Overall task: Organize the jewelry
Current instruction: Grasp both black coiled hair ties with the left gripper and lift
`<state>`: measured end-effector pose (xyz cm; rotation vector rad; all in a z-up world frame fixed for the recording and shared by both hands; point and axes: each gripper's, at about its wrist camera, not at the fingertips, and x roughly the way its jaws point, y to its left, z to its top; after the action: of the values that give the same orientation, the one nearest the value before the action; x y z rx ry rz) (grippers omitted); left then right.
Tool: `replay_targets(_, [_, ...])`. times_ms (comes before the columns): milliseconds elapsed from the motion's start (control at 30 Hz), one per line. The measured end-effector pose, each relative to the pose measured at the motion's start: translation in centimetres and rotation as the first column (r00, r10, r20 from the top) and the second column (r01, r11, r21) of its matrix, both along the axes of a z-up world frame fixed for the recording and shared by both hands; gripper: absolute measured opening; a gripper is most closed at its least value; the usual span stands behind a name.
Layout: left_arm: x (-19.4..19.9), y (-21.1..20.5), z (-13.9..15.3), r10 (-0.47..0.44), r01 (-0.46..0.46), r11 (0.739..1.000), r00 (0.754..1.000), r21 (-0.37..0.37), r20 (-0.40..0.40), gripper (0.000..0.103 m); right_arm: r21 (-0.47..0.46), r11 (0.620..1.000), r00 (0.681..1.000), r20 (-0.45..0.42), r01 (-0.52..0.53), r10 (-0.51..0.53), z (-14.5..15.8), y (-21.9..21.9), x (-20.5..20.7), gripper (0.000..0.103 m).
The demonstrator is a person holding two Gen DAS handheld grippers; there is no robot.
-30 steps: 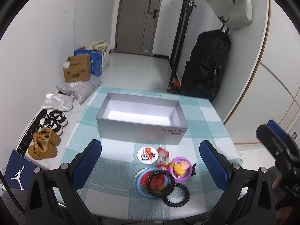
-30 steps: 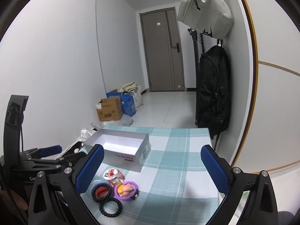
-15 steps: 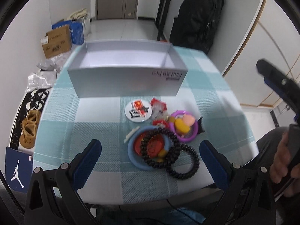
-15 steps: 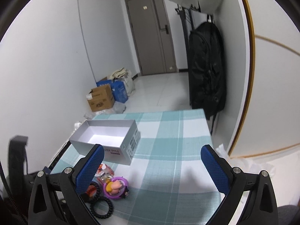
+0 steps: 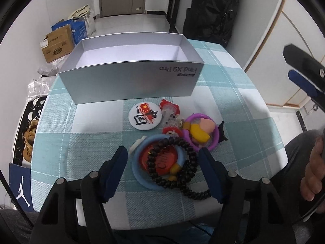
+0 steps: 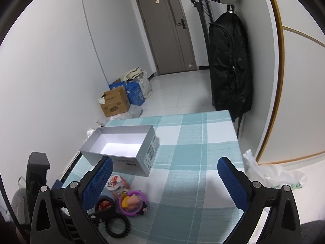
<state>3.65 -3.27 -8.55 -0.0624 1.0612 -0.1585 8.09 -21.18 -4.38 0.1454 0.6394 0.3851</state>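
A pile of jewelry lies on the checked tablecloth in front of an open silver box (image 5: 130,85). It holds a dark bead bracelet (image 5: 172,162) on a blue ring (image 5: 140,174), a black coil hair tie (image 5: 197,193), a purple ring with a yellow-pink charm (image 5: 201,132), a round white badge (image 5: 145,114) and small red trinkets (image 5: 169,111). My left gripper (image 5: 163,162) is open, its fingers on either side of the bead bracelet and blue ring. My right gripper (image 6: 164,172) is open and empty, above the table to the right; the pile (image 6: 130,203) and the box (image 6: 119,144) show at its lower left.
The table (image 6: 203,142) carries a teal and white checked cloth. A black backpack (image 6: 229,65) hangs at the far right wall. Cardboard boxes (image 5: 57,44), bags and shoes (image 5: 28,142) lie on the floor to the left. A white plastic bag (image 6: 270,172) sits beside the table's right edge.
My left gripper has come down and forward over the pile, and its fingers have narrowed around the bead bracelet. My right gripper has tilted down a little toward the table.
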Motion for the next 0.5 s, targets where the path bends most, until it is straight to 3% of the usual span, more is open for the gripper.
replay_targets(67, [-0.1, -0.2, 0.0, -0.010, 0.010, 1.000, 1.000, 0.028, 0.007, 0.067, 0.005, 1.000, 1.000, 0.001, 0.000, 0.000, 0.0, -0.1, 0.0, 0.103])
replay_targets(200, [0.0, -0.3, 0.2, -0.023, 0.021, 0.999, 0.999, 0.048, 0.028, 0.042, 0.006, 1.000, 1.000, 0.001, 0.010, -0.010, 0.1, -0.2, -0.1, 0.103])
replay_targets(300, [0.1, -0.1, 0.2, -0.026, 0.025, 0.999, 0.999, 0.041, 0.023, 0.033, -0.003, 1.000, 1.000, 0.000, 0.015, -0.015, 0.1, -0.4, -0.1, 0.103])
replay_targets(500, [0.4, 0.9, 0.5, 0.009, -0.008, 0.999, 1.000, -0.046, 0.021, 0.028, -0.011, 1.000, 1.000, -0.001, 0.019, -0.019, 0.2, -0.5, -0.1, 0.103])
